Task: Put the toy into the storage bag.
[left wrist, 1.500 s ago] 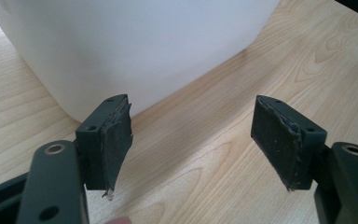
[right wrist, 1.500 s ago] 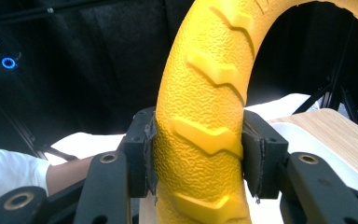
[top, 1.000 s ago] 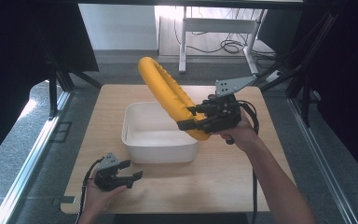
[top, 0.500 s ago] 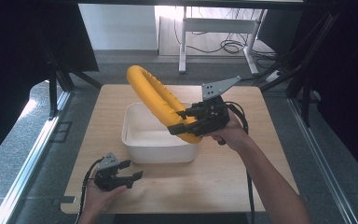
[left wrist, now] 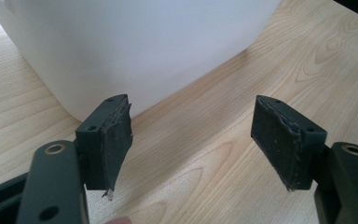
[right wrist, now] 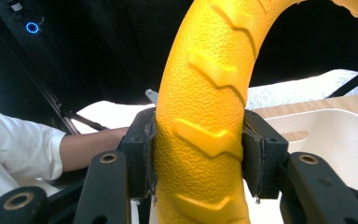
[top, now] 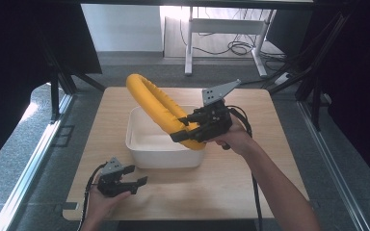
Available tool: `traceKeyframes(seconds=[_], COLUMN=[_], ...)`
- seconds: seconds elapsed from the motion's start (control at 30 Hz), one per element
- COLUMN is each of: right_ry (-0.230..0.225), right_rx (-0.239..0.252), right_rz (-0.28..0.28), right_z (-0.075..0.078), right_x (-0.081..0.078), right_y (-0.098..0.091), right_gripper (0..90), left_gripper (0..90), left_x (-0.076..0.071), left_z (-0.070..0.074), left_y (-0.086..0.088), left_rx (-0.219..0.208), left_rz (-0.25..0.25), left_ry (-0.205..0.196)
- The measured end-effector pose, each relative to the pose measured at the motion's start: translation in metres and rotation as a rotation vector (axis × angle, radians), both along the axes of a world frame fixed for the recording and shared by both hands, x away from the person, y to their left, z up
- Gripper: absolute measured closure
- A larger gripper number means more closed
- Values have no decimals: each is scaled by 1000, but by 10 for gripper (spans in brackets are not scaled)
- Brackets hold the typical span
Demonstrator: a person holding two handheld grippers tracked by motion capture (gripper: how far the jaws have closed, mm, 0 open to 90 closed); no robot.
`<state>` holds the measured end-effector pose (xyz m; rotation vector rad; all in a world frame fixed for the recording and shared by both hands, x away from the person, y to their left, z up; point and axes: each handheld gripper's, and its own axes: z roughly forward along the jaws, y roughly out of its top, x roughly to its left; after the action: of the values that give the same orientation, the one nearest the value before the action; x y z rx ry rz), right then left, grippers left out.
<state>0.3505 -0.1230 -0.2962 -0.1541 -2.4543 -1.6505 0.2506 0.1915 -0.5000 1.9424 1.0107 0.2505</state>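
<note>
Between hand-held gripper (right wrist: 198, 158) jaws, yellow ring (right wrist: 205, 93)

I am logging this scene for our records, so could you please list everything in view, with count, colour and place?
Ring: one, yellow with a raised tread pattern, held tilted above the tub, lower end over the tub's right side.
Tub: one, white, rectangular, at the middle of the table.
Table: one, light wood, under everything.
Desk frame: one, white, on the floor beyond the table, with cables beside it.
Right gripper: one, black, shut on the ring, above the tub's right edge.
Left gripper: one, black, open, low at the table's near left, facing the tub.
</note>
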Motion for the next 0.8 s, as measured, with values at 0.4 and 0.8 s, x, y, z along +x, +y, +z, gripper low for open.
traceKeyframes(seconds=[0.4, 0.8], right_ry=[13, 17], right_rx=[-30, -61], right_rz=[26, 22], right_z=[-9, -20], right_x=[4, 11], right_y=[7, 15], right_gripper=[518, 516], left_gripper=[289, 289], left_x=[0, 0], left_z=[0, 0], left_y=[0, 0], left_rx=[1, 2], left_rz=[2, 1], left_ry=[-2, -2])
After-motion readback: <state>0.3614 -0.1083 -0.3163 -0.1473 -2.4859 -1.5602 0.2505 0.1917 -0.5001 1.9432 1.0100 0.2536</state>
